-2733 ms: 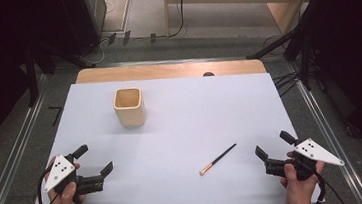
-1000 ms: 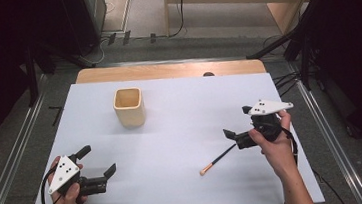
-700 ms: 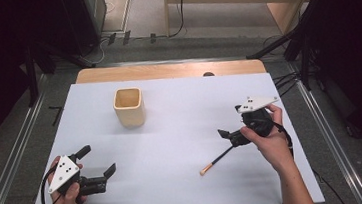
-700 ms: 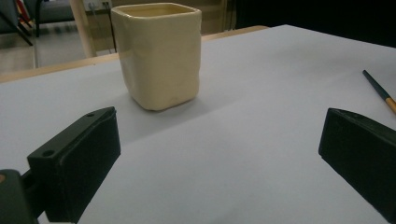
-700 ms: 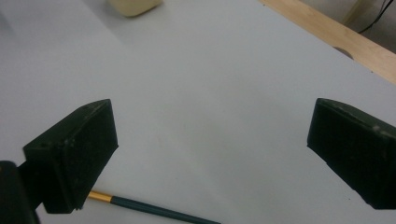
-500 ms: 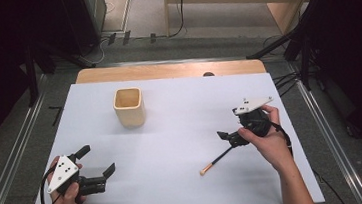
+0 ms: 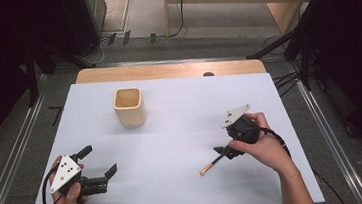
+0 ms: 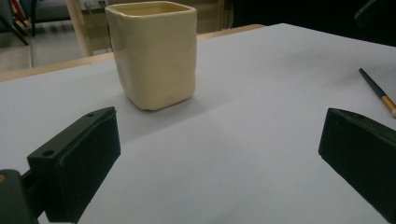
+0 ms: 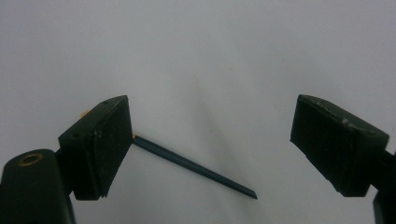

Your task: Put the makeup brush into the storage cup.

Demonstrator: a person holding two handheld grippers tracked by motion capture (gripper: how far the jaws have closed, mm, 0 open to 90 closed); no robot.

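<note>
The table (image 7: pixel 187 192) has a flat white top, and a strip of light wood shows along its far edge. Grey floor lies around it, with metal rails on both sides and black cables on the floor past the far edge. Dark curtains hang at both sides of the room.

A cream cup (image 7: pixel 129 107) stands upright on the table. It has soft square sides and an open top.

A thin dark brush (image 7: pixel 214 162) lies flat on the table, well apart from the cup, on the cup's right and nearer the person. Its light tip points away from the cup, toward the person.

The left tongs (image 7: pixel 96 166) rest low on the table, nearer the person than the cup. A hand (image 7: pixel 68 203) holds them, and they are wide open with nothing between them.

The right tongs (image 7: pixel 223 152) tilt down over the dark end of the brush. The right hand (image 7: pixel 261 147) wraps them from behind. They are open too, with the brush between them, not squeezed.
</note>
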